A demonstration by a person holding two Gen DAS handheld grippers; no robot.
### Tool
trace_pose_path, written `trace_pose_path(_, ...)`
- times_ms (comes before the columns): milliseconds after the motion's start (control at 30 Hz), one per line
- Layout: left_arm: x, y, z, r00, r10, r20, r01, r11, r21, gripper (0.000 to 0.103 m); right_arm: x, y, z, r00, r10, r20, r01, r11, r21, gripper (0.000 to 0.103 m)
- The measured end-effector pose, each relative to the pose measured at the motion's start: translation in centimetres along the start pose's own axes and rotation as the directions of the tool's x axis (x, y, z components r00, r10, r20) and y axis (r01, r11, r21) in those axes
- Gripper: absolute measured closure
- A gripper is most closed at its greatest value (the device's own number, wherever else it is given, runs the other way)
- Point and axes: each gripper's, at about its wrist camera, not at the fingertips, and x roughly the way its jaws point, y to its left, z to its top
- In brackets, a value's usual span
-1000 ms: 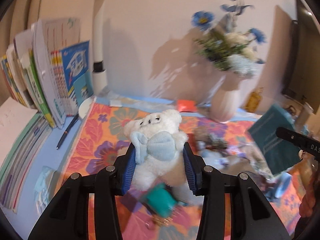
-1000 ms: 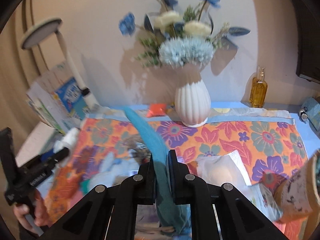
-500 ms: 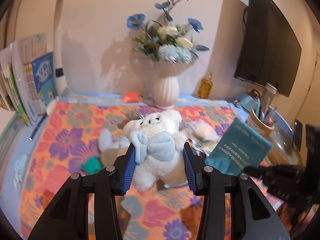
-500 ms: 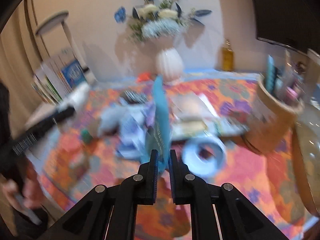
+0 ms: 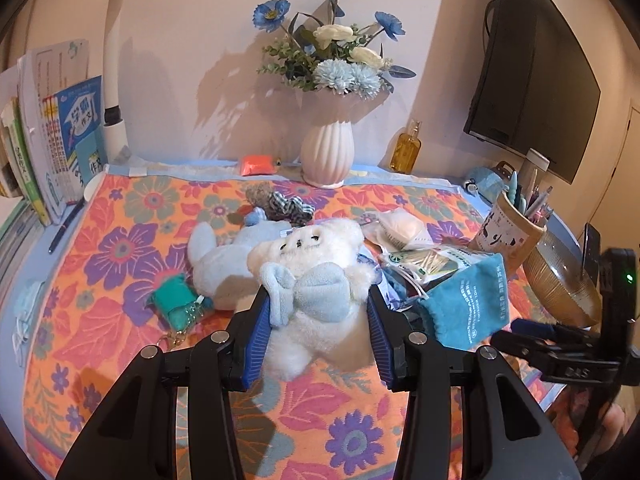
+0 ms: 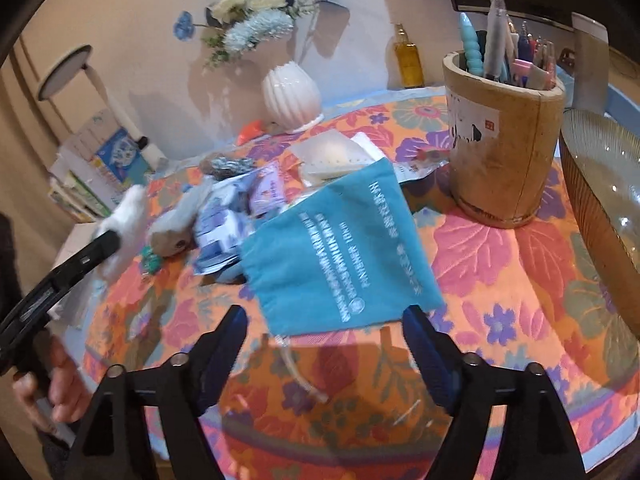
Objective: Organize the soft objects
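At lower centre of the left wrist view, the left gripper (image 5: 316, 334) clamps a fluffy white plush bear with a pale blue bow (image 5: 310, 280) between its fingers, above the floral-clothed counter (image 5: 120, 248). The carry is apparently under way; next comes choosing a resting spot. Right gripper (image 6: 324, 344) gapes empty, the flat teal fabric pouch (image 6: 340, 256) lying just beyond its fingers.

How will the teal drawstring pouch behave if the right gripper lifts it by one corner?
The teal drawstring pouch would probably droop and fold, since it is thin cloth lying flat on the floral tablecloth. It looks nearly empty, so likely light. Its cord trails loose toward the open right gripper and may snag.
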Motion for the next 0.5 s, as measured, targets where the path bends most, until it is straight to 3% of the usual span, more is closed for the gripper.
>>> trace_pose_path(100,0.1,0.0,-0.3,1.000,0.010,-0.004,-0.010,1.000,0.020,0.061,1.7,1.1,0.7,0.993,-0.112,0.022,0.113,0.991,-0.069,0.021)
trace_pose_path(200,0.1,0.0,-0.6,1.000,0.017,-0.006,-0.017,0.999,0.042,0.061,1.5,1.1,0.7,0.954,-0.283,0.104,0.294,0.948,-0.119,0.021)
trace_pose_path(233,0.1,0.1,-0.6,1.000,0.015,-0.005,-0.015,0.999,0.047,0.061,1.0,0.9,0.8,0.951,-0.276,0.137,0.293,0.949,-0.117,0.019)
trace_pose_path(267,0.1,0.2,-0.6,1.000,0.012,-0.004,-0.012,0.999,0.050,0.061,0.6,0.4,1.0,0.957,-0.245,0.155,0.263,0.958,-0.110,0.009)
trace_pose_path(333,0.3,0.3,-0.5,1.000,0.007,-0.004,-0.007,0.999,0.048,0.061,0.7,-0.9,1.6,0.969,-0.193,0.151,0.207,0.975,-0.084,0.000)
trace_pose_path(433,0.6,0.1,-0.5,1.000,-0.006,-0.007,0.006,0.999,0.049,0.061,2.4,-2.8,2.8,0.996,-0.061,0.062,0.063,0.998,-0.028,0.000)
trace_pose_path(500,0.9,-0.1,-0.6,1.000,-0.010,-0.013,0.010,0.998,0.058,0.061,3.3,-2.8,2.9,1.000,0.017,0.006,-0.017,1.000,-0.015,0.000)
